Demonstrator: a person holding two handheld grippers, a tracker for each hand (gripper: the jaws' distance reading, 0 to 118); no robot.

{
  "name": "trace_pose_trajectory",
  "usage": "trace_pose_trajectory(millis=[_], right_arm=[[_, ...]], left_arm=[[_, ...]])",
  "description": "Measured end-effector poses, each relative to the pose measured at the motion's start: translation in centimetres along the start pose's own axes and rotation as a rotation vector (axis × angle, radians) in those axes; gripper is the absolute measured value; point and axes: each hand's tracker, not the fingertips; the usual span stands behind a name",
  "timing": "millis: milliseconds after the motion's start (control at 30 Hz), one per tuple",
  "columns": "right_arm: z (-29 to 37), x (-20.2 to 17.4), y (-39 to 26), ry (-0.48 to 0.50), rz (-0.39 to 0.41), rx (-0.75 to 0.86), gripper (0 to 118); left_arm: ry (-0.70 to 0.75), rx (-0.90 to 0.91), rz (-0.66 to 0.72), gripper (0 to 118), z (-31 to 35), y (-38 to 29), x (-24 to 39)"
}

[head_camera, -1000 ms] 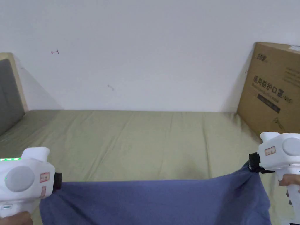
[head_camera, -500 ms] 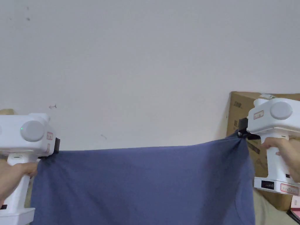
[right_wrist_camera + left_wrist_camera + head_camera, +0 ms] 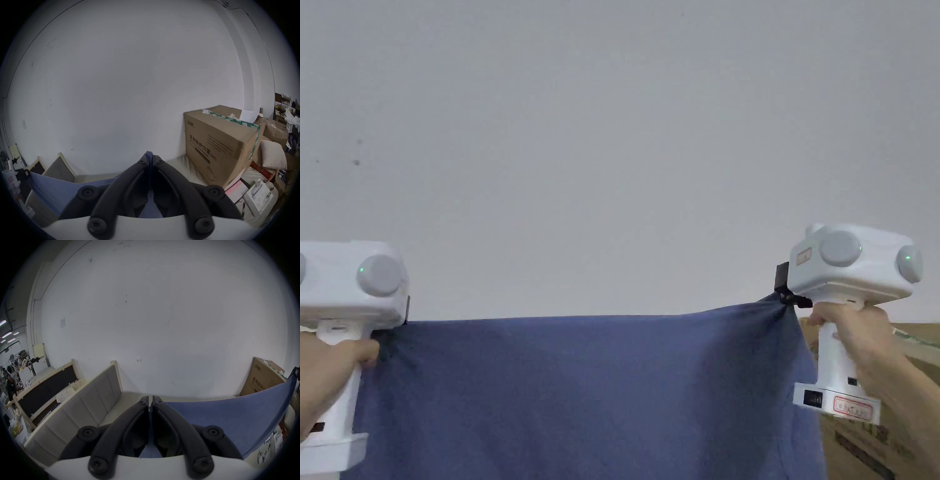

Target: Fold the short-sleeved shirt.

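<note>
Blue shirt [image 3: 594, 394] held up in the air, spread wide between the two claws, its top edge stretched nearly level and sagging a little in the middle. Cloth hangs down flat below that edge, in front of a plain white wall [image 3: 612, 156]; lower part runs out of the head view.

Left claw [image 3: 150, 402]: jaws closed together on one top corner of the shirt, blue cloth showing between them and below, in the left gripper view. White body of that tool is gripped by the left hand [image 3: 325, 381].

Right claw [image 3: 150, 158]: jaws closed on the other top corner, a sliver of blue cloth poking out at the tips. Cloth bunches into a small peak there in the head view. Right hand [image 3: 856, 331] wraps the white handle.

Past the shirt: a bed with pale sheet [image 3: 181, 164] lies against the wall, padded headboard [image 3: 90, 399] at its left end, a large cardboard box [image 3: 219, 146] at its right end. A cushion [image 3: 272, 154] and smaller boxes sit beyond the big box.
</note>
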Motion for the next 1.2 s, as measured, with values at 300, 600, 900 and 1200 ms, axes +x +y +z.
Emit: trace_pose_trajectory(millis=[300, 600, 900, 1200], right_arm=[[-3.2, -2.7, 3.4, 0.008, 0.026, 0.072, 3], [-12.0, -2.0, -9.0, -0.046, 0.102, -0.178, 3], [-20.7, 1.6, -29.3, -0.126, 0.138, -0.548, 3], [-21.5, 6.3, -41.1, -0.159, 0.112, -0.737, 3]], left_arm=[[0.006, 0.092, 0.048, 2, -3.3, 4.9, -0.4], [0.043, -0.120, 0.010, 2, -12.6, -8.5, 1.3], [0.080, -0.412, -0.042, 2, -21.6, -29.0, 4.4], [0.071, -0.541, -0.095, 2, -21.1, -39.2, 3.3]])
